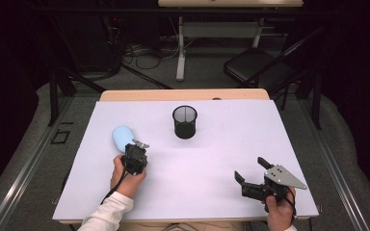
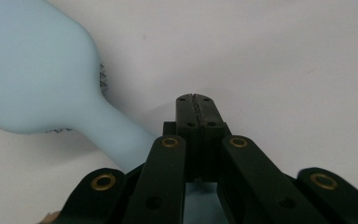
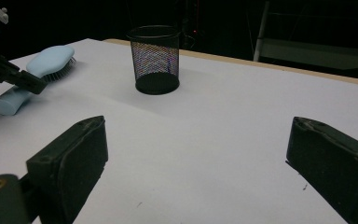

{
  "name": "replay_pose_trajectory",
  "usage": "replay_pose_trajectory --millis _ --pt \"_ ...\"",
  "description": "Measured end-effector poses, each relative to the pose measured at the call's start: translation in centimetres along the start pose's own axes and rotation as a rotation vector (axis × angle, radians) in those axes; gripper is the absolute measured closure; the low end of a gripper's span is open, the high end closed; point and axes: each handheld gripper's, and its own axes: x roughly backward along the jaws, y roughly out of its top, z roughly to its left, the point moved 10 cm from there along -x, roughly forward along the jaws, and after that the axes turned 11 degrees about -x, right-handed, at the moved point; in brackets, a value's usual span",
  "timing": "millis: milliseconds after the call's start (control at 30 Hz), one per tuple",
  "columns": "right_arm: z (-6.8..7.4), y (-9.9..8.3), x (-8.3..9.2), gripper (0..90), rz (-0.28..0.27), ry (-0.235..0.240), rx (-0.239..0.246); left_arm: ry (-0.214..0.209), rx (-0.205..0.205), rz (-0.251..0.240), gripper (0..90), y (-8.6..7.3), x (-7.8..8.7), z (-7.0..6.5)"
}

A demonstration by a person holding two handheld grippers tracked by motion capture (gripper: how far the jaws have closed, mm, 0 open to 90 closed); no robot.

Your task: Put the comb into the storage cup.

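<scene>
My left gripper [image 1: 139, 144] rests with jaws shut beside the brush [image 2: 42, 70] handle, seemingly not gripping it; the right gripper [image 1: 251, 169] gapes empty. The cup [image 1: 185, 122] beyond awaits.

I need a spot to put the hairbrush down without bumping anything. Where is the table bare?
The widest bare patch lies between the mesh cup and the right gripper, across the table's middle and right. The strip behind the cup is free too. The near-left is crowded: the hairbrush lies under the left gripper.
</scene>
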Motion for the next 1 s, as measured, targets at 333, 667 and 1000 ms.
replay_pose_trajectory --millis 333,667,1000 --pt "-0.1 0.1 0.1 5.1 -0.007 -0.002 0.001 -0.004 -0.011 0.003 90.0 -0.9 0.7 0.3" --pt "0.0 0.1 0.1 5.2 -0.006 -0.001 0.005 0.000 -0.025 0.010 90.0 -2.0 1.5 0.5" --pt "0.0 0.1 0.0 5.2 -0.006 -0.002 0.004 0.015 -0.017 0.025 90.0 -3.8 2.3 1.6"
